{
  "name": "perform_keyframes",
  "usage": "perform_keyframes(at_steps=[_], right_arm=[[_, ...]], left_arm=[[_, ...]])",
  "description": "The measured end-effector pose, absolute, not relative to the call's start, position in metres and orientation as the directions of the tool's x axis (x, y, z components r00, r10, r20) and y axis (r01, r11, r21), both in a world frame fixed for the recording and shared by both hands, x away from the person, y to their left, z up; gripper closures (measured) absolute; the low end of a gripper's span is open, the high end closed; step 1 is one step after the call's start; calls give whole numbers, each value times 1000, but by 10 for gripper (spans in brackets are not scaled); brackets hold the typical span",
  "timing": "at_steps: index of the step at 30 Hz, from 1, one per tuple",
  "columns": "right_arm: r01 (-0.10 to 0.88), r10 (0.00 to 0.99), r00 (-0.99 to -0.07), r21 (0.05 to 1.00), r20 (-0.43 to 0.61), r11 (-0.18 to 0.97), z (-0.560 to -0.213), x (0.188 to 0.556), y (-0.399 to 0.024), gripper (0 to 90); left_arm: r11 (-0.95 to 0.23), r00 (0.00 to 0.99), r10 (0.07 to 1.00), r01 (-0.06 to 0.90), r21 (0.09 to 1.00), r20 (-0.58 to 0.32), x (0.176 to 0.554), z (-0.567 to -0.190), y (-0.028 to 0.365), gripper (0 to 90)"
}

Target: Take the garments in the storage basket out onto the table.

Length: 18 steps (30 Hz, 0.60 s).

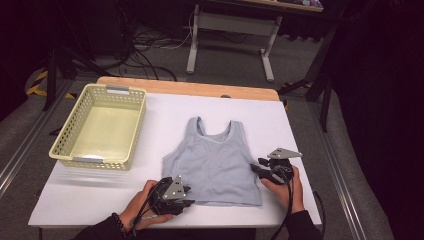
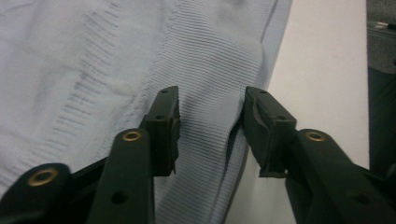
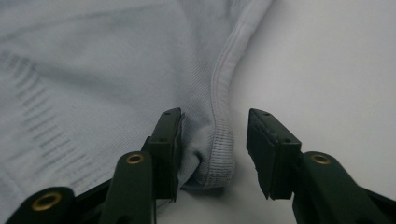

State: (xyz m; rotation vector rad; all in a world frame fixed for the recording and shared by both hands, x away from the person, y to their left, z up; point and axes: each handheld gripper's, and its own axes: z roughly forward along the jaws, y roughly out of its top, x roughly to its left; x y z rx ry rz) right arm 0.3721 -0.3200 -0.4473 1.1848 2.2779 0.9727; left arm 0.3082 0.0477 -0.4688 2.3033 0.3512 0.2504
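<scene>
High view hides both tips; left tongs [image 2: 212,130] and right tongs [image 3: 215,151] gape astride top [image 1: 215,160] hem, unpinched

No text, label, brand, number or sign could be read anywhere in the pictures.
</scene>
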Motion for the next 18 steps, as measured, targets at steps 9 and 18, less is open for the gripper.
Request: perform_keyframes(at_steps=[9, 18], right_arm=[[525, 807, -586, 725, -72, 446, -442, 367, -316, 773], [491, 833, -538, 757, -126, 432, -440, 364, -314, 746]], left_arm=[[-667, 937, 333, 158, 728, 103, 306, -468, 46, 834], [-672, 941, 318, 136, 728, 118, 306, -468, 45, 842]])
